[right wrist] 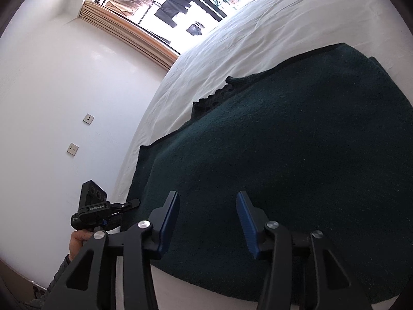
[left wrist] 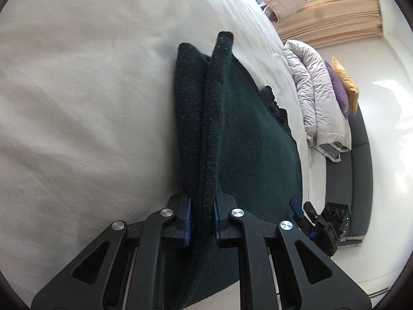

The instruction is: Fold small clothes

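A dark green knitted garment (left wrist: 247,139) lies on the white bed sheet (left wrist: 77,90). My left gripper (left wrist: 201,214) is shut on a folded edge of the garment and holds that edge raised off the sheet. In the right wrist view the same garment (right wrist: 284,155) spreads flat across the bed. My right gripper (right wrist: 207,217) is open and empty, hovering over the garment's near edge. The right gripper also shows in the left wrist view (left wrist: 304,214) at the lower right. The left gripper shows in the right wrist view (right wrist: 129,204) at the garment's left corner.
A grey quilt (left wrist: 317,103) with purple and yellow cushions (left wrist: 343,87) lies at the bed's far end. A dark bench (left wrist: 361,170) runs along the bed. A window with tan curtains (right wrist: 129,33) is in the white wall (right wrist: 51,103).
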Motion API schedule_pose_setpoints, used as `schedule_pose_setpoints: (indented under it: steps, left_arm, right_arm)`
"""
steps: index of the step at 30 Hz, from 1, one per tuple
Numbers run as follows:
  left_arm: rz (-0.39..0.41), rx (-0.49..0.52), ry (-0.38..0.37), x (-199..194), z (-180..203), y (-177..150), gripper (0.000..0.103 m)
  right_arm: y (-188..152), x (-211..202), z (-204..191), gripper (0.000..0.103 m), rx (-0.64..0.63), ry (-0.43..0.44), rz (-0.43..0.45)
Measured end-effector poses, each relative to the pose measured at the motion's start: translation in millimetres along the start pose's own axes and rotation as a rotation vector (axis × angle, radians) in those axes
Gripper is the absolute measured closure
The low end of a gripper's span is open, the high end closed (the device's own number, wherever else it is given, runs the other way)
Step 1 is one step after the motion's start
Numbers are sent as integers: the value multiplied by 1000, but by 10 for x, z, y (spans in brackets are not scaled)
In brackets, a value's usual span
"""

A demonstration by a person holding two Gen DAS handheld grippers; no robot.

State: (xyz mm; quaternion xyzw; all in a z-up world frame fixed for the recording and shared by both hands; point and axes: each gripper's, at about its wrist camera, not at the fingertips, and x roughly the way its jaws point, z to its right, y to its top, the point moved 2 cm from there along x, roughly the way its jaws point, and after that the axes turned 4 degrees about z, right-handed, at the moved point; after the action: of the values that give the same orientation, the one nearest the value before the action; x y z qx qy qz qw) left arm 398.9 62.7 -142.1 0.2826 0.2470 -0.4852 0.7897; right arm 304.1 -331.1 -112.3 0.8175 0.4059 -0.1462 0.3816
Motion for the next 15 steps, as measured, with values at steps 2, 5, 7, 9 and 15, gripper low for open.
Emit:
schedule_pose_setpoints:
  steps: [2, 5, 7, 9, 15]
  left_arm:
    - [11, -2, 4, -55, 28, -12, 92]
    - [28, 18, 18, -131, 145, -19, 93]
    - [40, 53, 33, -166, 324, -27, 93]
    - [55, 110, 41, -243, 560, -50, 93]
    - [103, 301, 89, -59, 1542, -259, 93]
  right_arm:
    - [-11, 60, 65, 62, 9, -29, -24]
    - [-8, 97, 157, 80, 26, -65, -40]
    - [-14, 110, 213, 86, 38, -73, -53]
    - [-32, 133, 291, 100, 53, -79, -65]
    - [-58, 119, 436, 103, 88, -44, -67]
